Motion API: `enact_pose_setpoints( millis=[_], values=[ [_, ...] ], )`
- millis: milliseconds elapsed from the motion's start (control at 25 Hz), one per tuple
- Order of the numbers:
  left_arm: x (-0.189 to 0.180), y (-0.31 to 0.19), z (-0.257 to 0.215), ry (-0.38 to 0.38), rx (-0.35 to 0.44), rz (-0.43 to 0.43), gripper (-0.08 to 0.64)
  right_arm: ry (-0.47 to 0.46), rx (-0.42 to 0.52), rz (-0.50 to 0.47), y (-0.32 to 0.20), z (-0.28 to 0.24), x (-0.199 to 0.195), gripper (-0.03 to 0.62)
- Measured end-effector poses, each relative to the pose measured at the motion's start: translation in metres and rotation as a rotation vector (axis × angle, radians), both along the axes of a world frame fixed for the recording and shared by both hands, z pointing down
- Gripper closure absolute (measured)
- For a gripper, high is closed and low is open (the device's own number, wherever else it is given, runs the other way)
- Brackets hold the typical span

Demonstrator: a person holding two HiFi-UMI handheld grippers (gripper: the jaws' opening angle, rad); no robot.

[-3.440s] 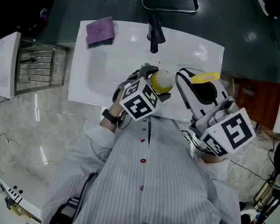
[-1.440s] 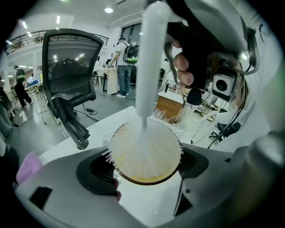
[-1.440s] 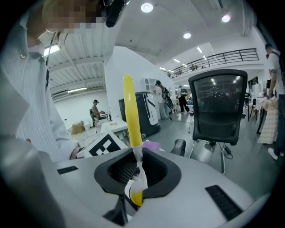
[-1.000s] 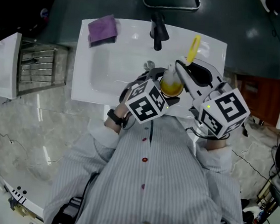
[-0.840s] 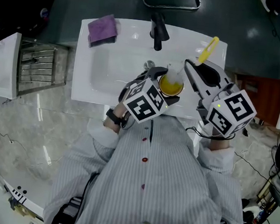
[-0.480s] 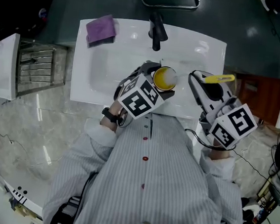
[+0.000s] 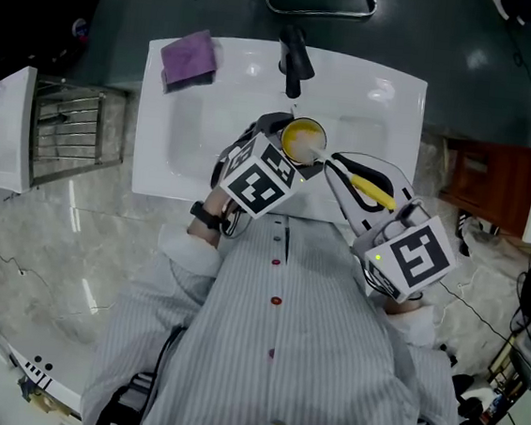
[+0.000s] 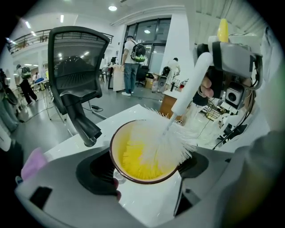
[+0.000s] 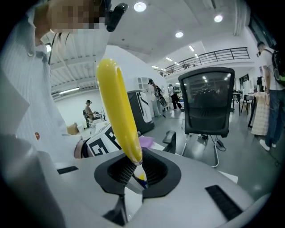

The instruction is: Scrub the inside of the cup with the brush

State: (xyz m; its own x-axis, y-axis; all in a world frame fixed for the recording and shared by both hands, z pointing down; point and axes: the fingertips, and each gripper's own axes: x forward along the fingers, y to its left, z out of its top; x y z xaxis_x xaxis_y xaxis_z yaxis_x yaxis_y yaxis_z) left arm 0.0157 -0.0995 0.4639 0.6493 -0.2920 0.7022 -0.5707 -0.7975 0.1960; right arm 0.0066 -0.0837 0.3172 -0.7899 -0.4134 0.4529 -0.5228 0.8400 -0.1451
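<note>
The cup (image 8: 143,153), yellow inside, is tilted; the white bristles of the yellow-handled brush (image 8: 162,141) are inserted.

The brush (image 7: 370,188) has swung round. A second ago its yellow handle stood up over the far side of the sink (image 7: 189,133), then it dropped level and pointed off to the right. Now it slants back toward the person's striped shirt (image 7: 279,350). The right gripper (image 7: 341,170) has come with it, pulled in from the right to sit nearer the person's body and closer to the left gripper (image 8: 142,171), with its marker cube (image 7: 414,257) lower in the head view. The cup (image 7: 298,141) has shifted a little left and toward the tap (image 7: 296,59).
</note>
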Motion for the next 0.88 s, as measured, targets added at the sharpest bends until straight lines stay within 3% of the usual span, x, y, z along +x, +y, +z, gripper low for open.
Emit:
enact_pose_setpoints(
  millis=[520,880],
  values=[
    [0.008,0.009,-0.001,0.025,-0.015,0.027,0.155,-0.007,0.013,-0.056,-0.006,-0.006,-0.025,0.531],
    [0.026,0.027,-0.006,0.042,-0.013,0.102,0.155,-0.061,0.012,0.026,-0.024,-0.007,-0.018,0.532]
  ],
)
